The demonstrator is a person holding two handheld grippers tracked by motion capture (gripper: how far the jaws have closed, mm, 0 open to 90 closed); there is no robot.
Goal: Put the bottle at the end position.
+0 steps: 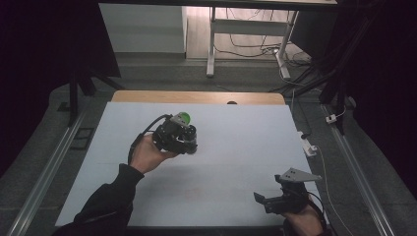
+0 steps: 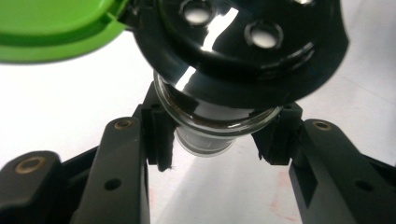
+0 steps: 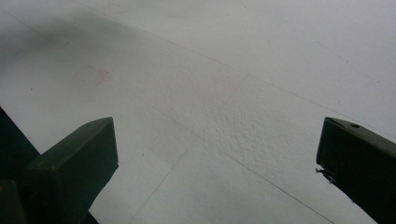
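Two grippers work over a white table (image 1: pixel 236 147), each held in a person's hand. At the left of the high view, the left gripper (image 1: pixel 183 133) is raised above the table's middle, and its jaws are clamped on a small glass shaker jar (image 1: pixel 181 121). From the left gripper view, the jar (image 2: pixel 210 126) sits squeezed between the two black pads (image 2: pixel 161 135), which press on its clear glass body from both sides. Its black perforated top (image 2: pixel 243 42) shows round sprinkling holes and faces the camera, while the green flip lid (image 2: pixel 51 28) hangs open to the upper left. In the high view that green lid (image 1: pixel 184 117) shows as a bright spot at the far end of the gripper. The right gripper (image 1: pixel 268 200) rests low near the table's near right corner, well apart from the jar, with its grey three-cornered plate on top. Its own view shows the jaws standing wide apart above bare white table (image 3: pixel 224 93), nothing between them.
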